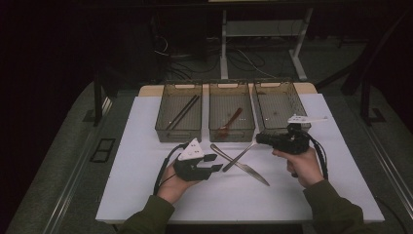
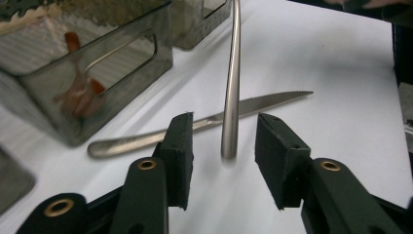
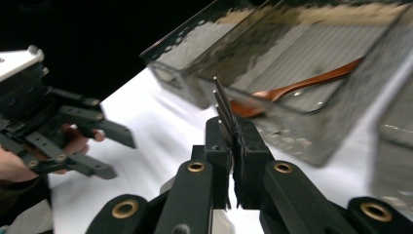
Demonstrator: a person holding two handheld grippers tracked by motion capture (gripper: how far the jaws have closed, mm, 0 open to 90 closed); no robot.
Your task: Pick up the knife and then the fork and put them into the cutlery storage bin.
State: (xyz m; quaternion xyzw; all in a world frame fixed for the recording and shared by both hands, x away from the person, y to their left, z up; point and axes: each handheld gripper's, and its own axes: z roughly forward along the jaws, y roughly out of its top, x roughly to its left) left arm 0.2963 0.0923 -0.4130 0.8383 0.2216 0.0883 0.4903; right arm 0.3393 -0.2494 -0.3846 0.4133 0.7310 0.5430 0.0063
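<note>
A steel fork [image 1: 247, 150] slants across a steel knife [image 1: 253, 173] on the white board. My right gripper [image 1: 260, 138] is shut on the fork's head, and the tines [image 3: 221, 105] stick out above its closed jaws [image 3: 234, 141]. The fork's handle [image 2: 233, 87] runs away between the jaws of my left gripper [image 2: 221, 146], whose pads stand apart from it on both sides, so it is open. The knife [image 2: 263, 102] lies flat behind the handle, serrated edge to the right. In the high view my left gripper [image 1: 215, 163] sits at the fork's near end.
Three smoky plastic bins stand in a row at the back of the board [image 1: 146, 185]. The left bin [image 1: 179, 130] holds dark chopsticks [image 1: 184, 111], the middle bin [image 1: 232, 134] a wooden spoon [image 1: 230, 123], and the right bin [image 1: 272, 83] is bare.
</note>
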